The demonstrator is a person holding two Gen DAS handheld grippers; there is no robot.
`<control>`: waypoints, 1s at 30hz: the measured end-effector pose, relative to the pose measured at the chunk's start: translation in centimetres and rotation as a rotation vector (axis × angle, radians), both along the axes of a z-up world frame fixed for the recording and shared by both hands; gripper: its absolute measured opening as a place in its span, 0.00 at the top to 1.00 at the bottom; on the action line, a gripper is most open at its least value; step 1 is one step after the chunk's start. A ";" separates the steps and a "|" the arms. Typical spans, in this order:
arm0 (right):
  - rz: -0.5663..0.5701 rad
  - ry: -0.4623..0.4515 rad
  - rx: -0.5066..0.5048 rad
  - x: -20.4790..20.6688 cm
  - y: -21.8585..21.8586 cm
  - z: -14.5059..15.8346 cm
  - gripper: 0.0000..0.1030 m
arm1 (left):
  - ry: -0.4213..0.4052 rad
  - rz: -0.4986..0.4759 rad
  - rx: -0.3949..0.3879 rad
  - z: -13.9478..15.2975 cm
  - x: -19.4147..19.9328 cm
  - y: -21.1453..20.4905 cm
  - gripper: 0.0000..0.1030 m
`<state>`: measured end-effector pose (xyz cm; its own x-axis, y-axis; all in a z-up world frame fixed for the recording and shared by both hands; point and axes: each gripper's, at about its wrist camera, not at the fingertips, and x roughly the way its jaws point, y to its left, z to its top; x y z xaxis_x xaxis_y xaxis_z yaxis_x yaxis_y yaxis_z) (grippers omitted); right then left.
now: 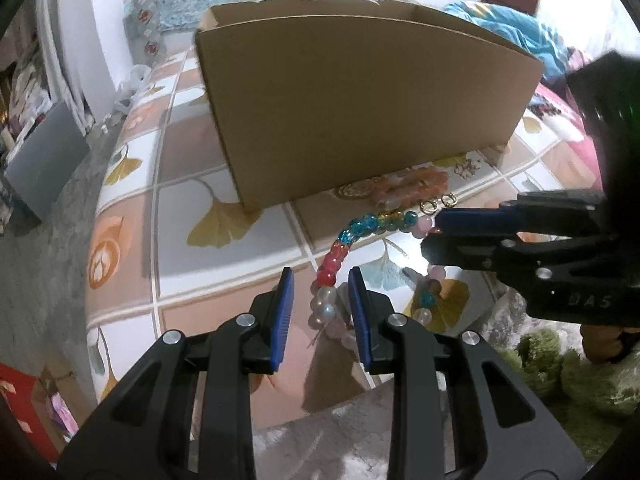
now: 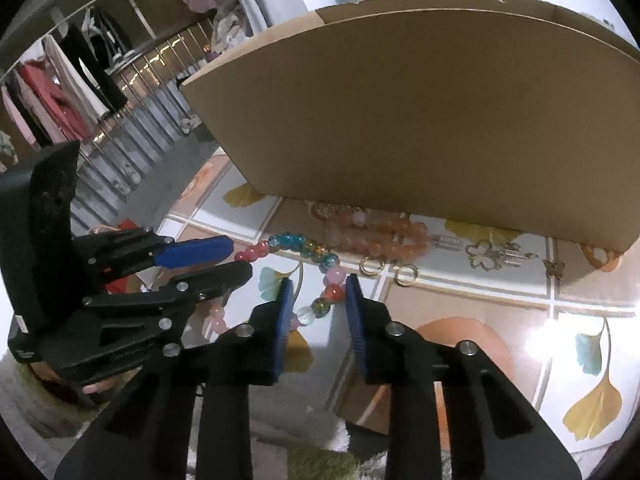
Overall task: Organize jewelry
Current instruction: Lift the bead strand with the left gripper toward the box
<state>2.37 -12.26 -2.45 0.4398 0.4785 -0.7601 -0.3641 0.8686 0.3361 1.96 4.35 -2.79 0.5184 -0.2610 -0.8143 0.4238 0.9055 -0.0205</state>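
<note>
While both claws stand low over the surface [image 1: 224,240], neither has a firm hold that can be confirmed. In the left wrist view the left claw [image 1: 321,280] sits at lower centre, jaws partly open, with the pale and red beads of the necklace [image 1: 332,264] lying between them; the pads appear to stand clear of the beads. In the right wrist view the right claw [image 2: 319,285] is likewise at lower centre, jaws narrowed about the orange and green beads of the same strand, and whether the pads press on them cannot be told.

The necklace lies slack in a loop on the patterned cloth, from lower centre up toward centre right in the left view. Judged: a string of glass-like beads, light, limp along its length, hard and slippery at each bead, liable to chip if dropped. Best taken across the strand at a single bead or in the gap between two, so the cord bears the load.

Just beyond lie two small gold rings [image 2: 370,266] and an orange bracelet [image 2: 384,236], the latter close against the foot of the box [image 1: 360,112]. Further charms [image 2: 486,258] lie at centre right of the right view. The box stands upright and open-topped, filling the upper frame; its contents are hidden.
</note>
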 end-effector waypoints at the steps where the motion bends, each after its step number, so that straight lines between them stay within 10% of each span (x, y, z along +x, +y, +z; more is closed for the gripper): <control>1: 0.004 -0.003 -0.010 0.1 0.3 0.0 0.77 | -0.006 -0.008 0.012 0.0 0.0 -0.2 0.75; 6: 0.012 -0.012 -0.081 0.4 0.9 0.1 0.90 | -0.025 -0.059 0.041 0.0 -0.1 -1.1 0.91; 18: -0.024 -0.029 0.066 -1.2 -2.0 1.9 0.91 | -0.076 -0.043 -0.028 3.7 -2.3 -0.9 0.92; 30: 0.012 -0.390 0.076 -3.1 -4.5 13.3 0.91 | -0.266 -0.170 -0.162 15.9 -3.0 -2.8 0.92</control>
